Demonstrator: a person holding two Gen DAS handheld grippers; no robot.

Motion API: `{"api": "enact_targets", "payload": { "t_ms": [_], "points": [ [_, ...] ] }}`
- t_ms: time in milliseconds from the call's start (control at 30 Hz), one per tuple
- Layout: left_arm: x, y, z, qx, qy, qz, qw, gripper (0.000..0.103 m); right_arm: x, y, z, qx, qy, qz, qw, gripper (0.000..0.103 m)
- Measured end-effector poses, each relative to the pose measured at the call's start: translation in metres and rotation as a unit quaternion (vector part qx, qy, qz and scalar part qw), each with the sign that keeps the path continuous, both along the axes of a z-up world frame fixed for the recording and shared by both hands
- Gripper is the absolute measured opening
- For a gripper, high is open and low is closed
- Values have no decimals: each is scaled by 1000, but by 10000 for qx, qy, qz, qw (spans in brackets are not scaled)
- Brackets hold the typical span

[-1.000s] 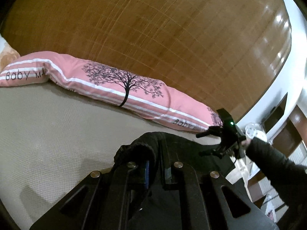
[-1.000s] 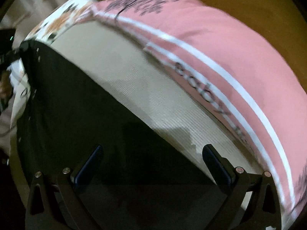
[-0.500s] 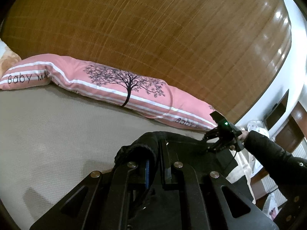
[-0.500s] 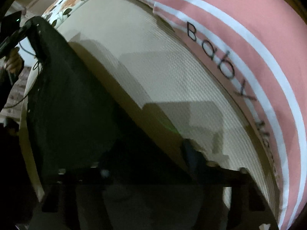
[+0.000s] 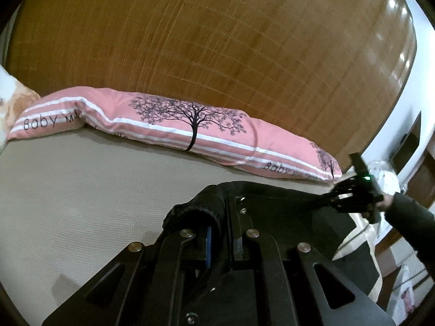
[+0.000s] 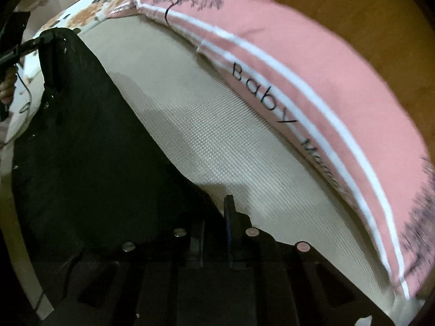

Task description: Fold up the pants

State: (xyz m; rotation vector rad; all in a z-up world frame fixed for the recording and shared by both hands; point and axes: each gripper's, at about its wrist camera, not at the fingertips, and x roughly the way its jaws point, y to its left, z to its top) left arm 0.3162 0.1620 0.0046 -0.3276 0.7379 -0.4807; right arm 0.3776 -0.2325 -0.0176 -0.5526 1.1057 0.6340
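Black pants point(image 5: 285, 212) hang stretched between my two grippers above the beige bed mat point(image 5: 81, 190). My left gripper point(image 5: 225, 206) is shut on a thick rolled edge of the pants, which hides its fingertips. At the right of the left wrist view, my right gripper point(image 5: 337, 193) grips the far corner, held by a dark sleeve point(image 5: 407, 214). In the right wrist view the right gripper point(image 6: 217, 212) is closing, its jaws nearly together with the edge of the pants point(image 6: 81, 149) between them. The left gripper point(image 6: 49, 36) holds the far top corner.
A long pink pillow point(image 5: 190, 133) printed with a tree lies along the wooden headboard point(image 5: 217, 40); it also fills the right of the right wrist view point(image 6: 312, 81). A floral pillow point(image 6: 89, 16) sits at the bed's far corner. Furniture and bags stand off the bed at right point(image 5: 402, 285).
My right gripper's jaws went from wide open to nearly together on the pants' edge, and it shifted along the bed. The left gripper stayed shut on the fabric, hardly moving.
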Motion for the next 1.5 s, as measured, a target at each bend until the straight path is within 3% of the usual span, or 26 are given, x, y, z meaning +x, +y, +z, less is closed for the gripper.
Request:
{"api": "enact_targets", "payload": {
  "t_ms": [233, 467, 633, 933, 1133, 1233, 1333, 1367, 1500],
  "points": [
    [-40, 3, 13, -15, -99, -204, 9997, 8, -74, -14, 22, 33, -669, -618, 9958, 7],
    [-106, 7, 15, 184, -99, -495, 9986, 9, -143, -38, 32, 109, -928, -1102, 9895, 7],
    [-147, 14, -7, 132, 321, -515, 9981, 9, -193, -47, 24, 351, -763, -1403, 9865, 7],
    [-182, 4, -56, 771, 929, -642, 9906, 10, -235, -45, -37, 348, -178, -1705, 9846, 6],
    [-189, -7, -69, 1292, 1032, -718, 9836, 13, -243, -45, -51, 408, -124, -1945, 9800, 7],
    [-191, -10, -66, 1456, 1107, -632, 9811, 17, -246, -44, -49, 406, -198, -2096, 9768, 11],
    [-194, -10, -64, 1620, 1231, -460, 9780, 31, -252, -43, -46, 498, -180, -2269, 9725, 33],
    [-195, -9, -65, 1630, 1263, -428, 9776, 31, -256, -44, -44, 532, -236, -2347, 9703, 40],
    [-206, 0, -61, 1538, 1430, -185, 9775, 39, -272, -49, -34, 765, -317, -2593, 9622, 40]
  ]
}}
